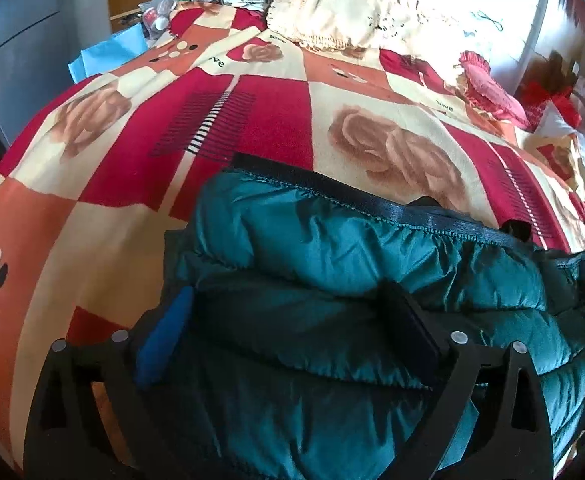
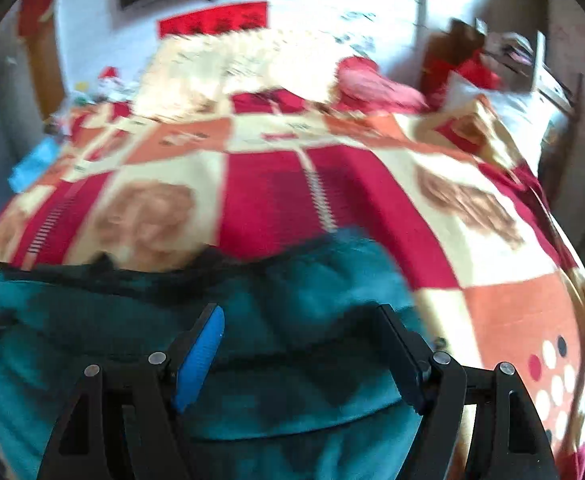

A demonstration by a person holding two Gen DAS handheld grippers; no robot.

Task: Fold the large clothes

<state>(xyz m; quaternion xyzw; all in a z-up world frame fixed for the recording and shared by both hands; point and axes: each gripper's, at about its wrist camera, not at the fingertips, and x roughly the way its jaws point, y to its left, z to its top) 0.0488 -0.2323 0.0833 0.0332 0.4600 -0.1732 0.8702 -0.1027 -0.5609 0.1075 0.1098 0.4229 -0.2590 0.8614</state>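
**Both hands over the jacket at the near edge of the bed**

A teal puffer jacket [image 1: 352, 280] lies bunched on the bed [image 1: 252, 128], close to its near edge, on a cover of red, cream and orange squares with roses. Its long axis runs across the bed from side to side, and a dark trim band [image 1: 372, 196] marks its far border.

The left hand-held gripper [image 1: 288, 328] tilts down over the jacket, jaws spread wide, with a puffy ridge lying between the blue pad and the black one. The pads do not press on the cloth, so it reads as released. The right hand-held gripper [image 2: 300, 344] also slants down onto the jacket, towards its other end; its picture is smeared, but its jaws stand apart with teal cloth [image 2: 252, 300] beneath them and nothing pinched that I can make out.

Neither hand is plainly nearer: the jacket sits directly under both. The next fold likely runs along that crosswise length, so each hand needs a fresh hold on an edge.
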